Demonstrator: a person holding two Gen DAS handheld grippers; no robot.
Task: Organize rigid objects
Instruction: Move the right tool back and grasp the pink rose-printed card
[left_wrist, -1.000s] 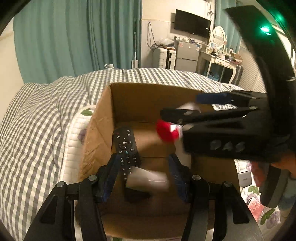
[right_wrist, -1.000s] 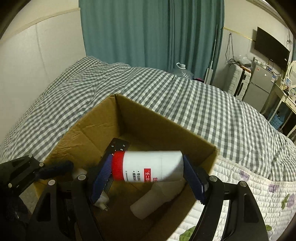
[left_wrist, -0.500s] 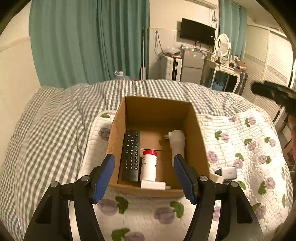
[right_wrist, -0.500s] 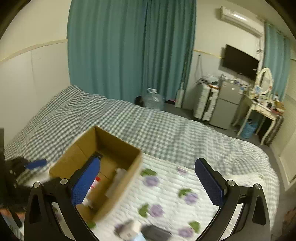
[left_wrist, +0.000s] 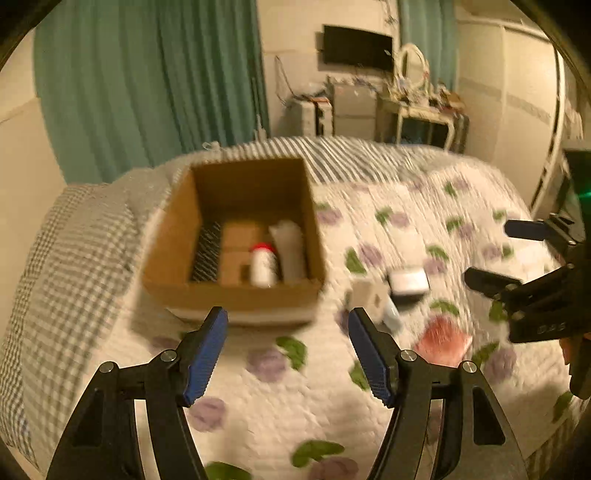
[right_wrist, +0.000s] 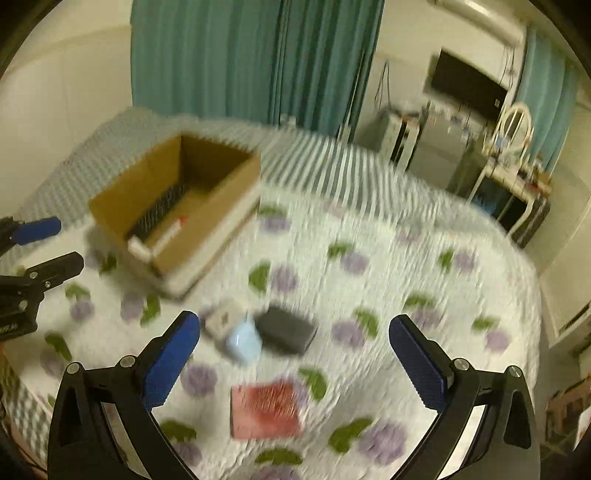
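— How do my two views look?

— Dim and yellowish, like warm indoor lamp light. Both are smeared with motion blur: the quilt (right_wrist: 369, 280) and the striped blanket (left_wrist: 332, 155) streak sideways.

— Anything sharp?

— Only my own gripper fingers (left_wrist: 207, 354) near the lens. The box (left_wrist: 236, 240) casts a soft shadow inside. Edges bend and go black at the corners.

Bare floral quilt (right_wrist: 388, 266) lies open beyond and right of the right gripper's jaws, while a white cube (right_wrist: 221, 320), pale-blue case (right_wrist: 243, 341), dark box (right_wrist: 286, 330) and red card (right_wrist: 264, 410) crowd the space between them, the cardboard box (right_wrist: 207, 225) walling the far left.
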